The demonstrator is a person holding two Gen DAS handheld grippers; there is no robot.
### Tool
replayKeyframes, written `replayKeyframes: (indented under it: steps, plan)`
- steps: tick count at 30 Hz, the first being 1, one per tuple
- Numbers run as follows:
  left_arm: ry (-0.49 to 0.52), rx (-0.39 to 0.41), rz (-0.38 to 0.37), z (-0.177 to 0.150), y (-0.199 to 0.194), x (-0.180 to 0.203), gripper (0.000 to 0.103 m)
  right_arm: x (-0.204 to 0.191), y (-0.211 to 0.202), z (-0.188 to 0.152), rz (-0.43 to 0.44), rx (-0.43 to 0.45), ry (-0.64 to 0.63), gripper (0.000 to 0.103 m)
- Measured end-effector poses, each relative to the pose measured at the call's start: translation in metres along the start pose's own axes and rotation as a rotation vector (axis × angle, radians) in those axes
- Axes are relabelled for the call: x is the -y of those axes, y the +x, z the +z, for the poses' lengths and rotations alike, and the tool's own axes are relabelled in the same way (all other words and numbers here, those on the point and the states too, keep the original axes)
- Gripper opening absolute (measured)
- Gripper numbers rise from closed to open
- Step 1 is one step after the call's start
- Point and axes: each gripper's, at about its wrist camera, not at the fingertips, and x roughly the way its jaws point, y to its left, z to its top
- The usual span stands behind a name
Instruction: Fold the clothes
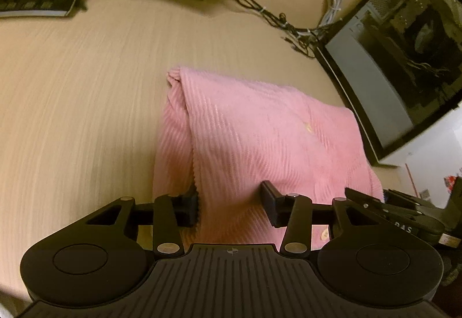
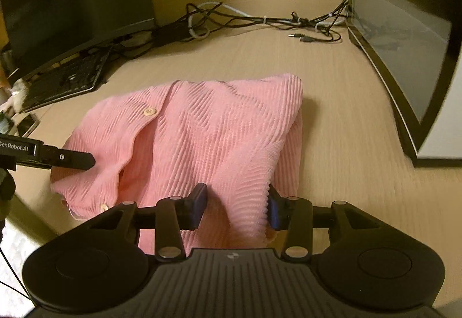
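- A pink ribbed shirt (image 2: 202,139) lies partly folded on the wooden worktop (image 1: 86,87); it serves as the landmark for all that follows.
- Left gripper (image 1: 231,205): at the shirt's near edge, jaws apart with cloth running between them. The left pad (image 1: 190,208) sits against a folded edge, while the right pad (image 1: 270,202) rests on top of the fabric. Whether it truly pinches the cloth, I cannot tell.
- Right gripper (image 2: 238,206): also at the shirt's near edge, jaws parted, a ridge of raised cloth standing between the pads. The right pad (image 2: 274,211) touches that ridge; the left pad (image 2: 199,205) lies just beside it. A firm hold cannot be confirmed.
- In the right wrist view, the left gripper's finger (image 2: 72,160) reaches onto the shirt's left side.
- Two pale buttons (image 2: 149,112) show along the shirt's placket.
- Beyond the shirt: a tangle of cables (image 2: 260,20).
- To the shirt's right: a PC case (image 1: 404,58) with a glass panel, near it.
- Beyond the shirt to the left: a keyboard (image 2: 66,81), well apart from it.
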Motion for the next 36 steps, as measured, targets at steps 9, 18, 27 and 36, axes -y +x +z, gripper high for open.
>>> replayKeyframes:
  steps: [9, 18, 27, 36]
  plan:
    - [-0.012, -0.01, -0.029, 0.036, 0.018, -0.007, 0.058, 0.011, 0.019, 0.025, 0.005, -0.006, 0.06, 0.05]
    - [-0.024, 0.033, -0.098, 0.024, -0.005, 0.008, 0.017, 0.009, 0.009, 0.02, 0.007, 0.041, 0.03, 0.019]
    - [0.039, -0.008, 0.019, 0.006, 0.001, 0.008, 0.029, 0.031, 0.014, 0.037, -0.062, 0.055, -0.007, 0.019]
    - [0.097, 0.046, 0.1, 0.002, -0.019, 0.014, 0.055, 0.021, 0.003, 0.045, -0.15, 0.067, -0.105, 0.064]
